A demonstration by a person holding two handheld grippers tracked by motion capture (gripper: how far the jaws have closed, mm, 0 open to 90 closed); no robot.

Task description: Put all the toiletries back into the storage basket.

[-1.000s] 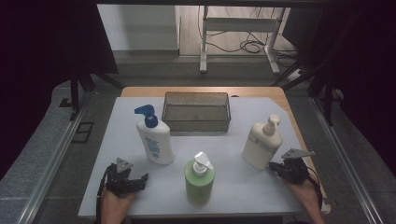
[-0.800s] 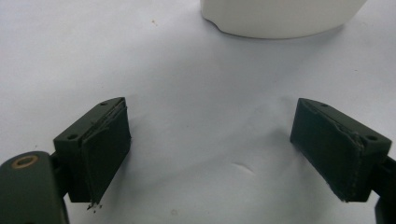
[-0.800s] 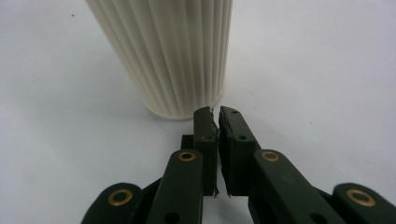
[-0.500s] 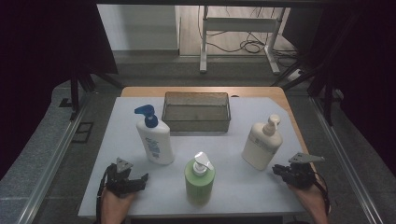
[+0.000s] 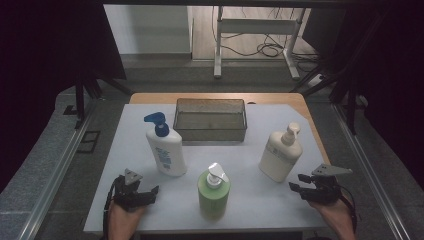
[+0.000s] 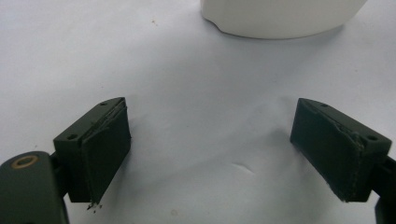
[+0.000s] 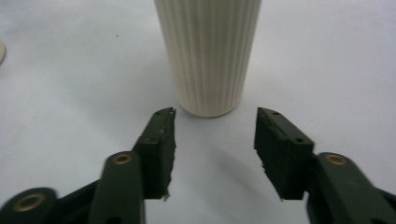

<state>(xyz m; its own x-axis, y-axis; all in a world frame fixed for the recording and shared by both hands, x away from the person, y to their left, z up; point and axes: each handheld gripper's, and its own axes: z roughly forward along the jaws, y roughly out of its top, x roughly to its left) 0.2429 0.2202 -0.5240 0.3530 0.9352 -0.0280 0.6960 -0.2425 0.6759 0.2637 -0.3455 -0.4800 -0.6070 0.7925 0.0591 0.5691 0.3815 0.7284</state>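
Left gripper (image 5: 150,191) low at the mat's (image 5: 250,200) near-left corner, jaws wide apart, nothing between them; white bottle (image 5: 166,152) with blue pump just beyond it; green bottle (image 5: 213,192) front centre; mesh tray (image 5: 210,131) at the back; cream bottle (image 5: 279,157) upright at right, near the right gripper (image 5: 295,184) and apart from it; right jaws have just been opening, now half spread, empty, aimed at the bottle's base (image 7: 208,100).

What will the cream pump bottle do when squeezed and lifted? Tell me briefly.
The cream pump bottle stands tall on a narrow base, so a high push would probably tip it. Its ribbed wall should resist slipping. It looks like plastic, so it may flex slightly between the right gripper.
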